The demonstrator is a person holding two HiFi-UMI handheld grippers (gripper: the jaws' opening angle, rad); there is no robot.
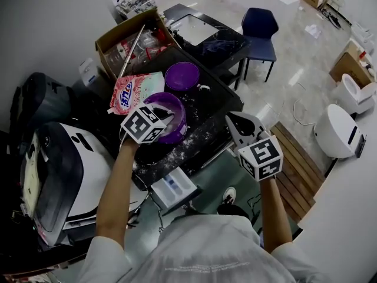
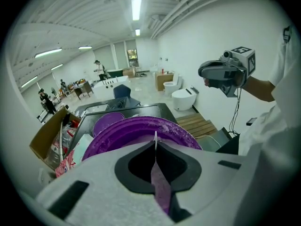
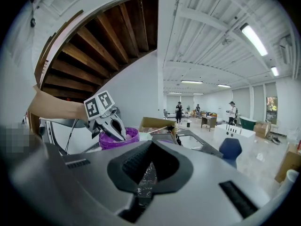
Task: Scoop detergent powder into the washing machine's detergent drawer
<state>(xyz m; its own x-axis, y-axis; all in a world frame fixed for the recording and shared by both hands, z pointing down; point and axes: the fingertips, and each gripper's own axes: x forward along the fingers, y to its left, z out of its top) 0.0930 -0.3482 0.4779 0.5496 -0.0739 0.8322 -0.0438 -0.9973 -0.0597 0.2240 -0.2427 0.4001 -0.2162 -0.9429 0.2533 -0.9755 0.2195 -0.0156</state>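
White shirt shoulders (image 1: 200, 246) fill the bottom of head view, both bare forearms reaching forward.

Far left: white front-loading washing machine (image 1: 88, 158), dark round door. Its white detergent drawer (image 1: 174, 187) is pulled out, just below the front edge of the dark speckled surface (image 1: 218, 102).

Left tool (image 2: 155, 145): clenched on a thin white scoop handle (image 2: 155, 136), seen edge-on at the seam. Tips sit inside the purple plastic bowl (image 1: 178, 128); rim is dusted with white powder. Can't tell if the scoop is loaded.

Behind the bowl: pink-and-teal detergent powder bag (image 1: 131, 92) lying flat, and a second purple round dish (image 1: 182, 75) just beside it. Open brown cardboard box (image 1: 112, 37) at the far end. White powder spill (image 1: 177, 152) along the near edge of the surface.

Right tool (image 3: 149, 154): jaws together, nothing held, hanging in the air off the right end of the surface, well apart from the bowl.

Further right: blue chair (image 1: 261, 28), white toilet (image 1: 336, 131) on the floor.
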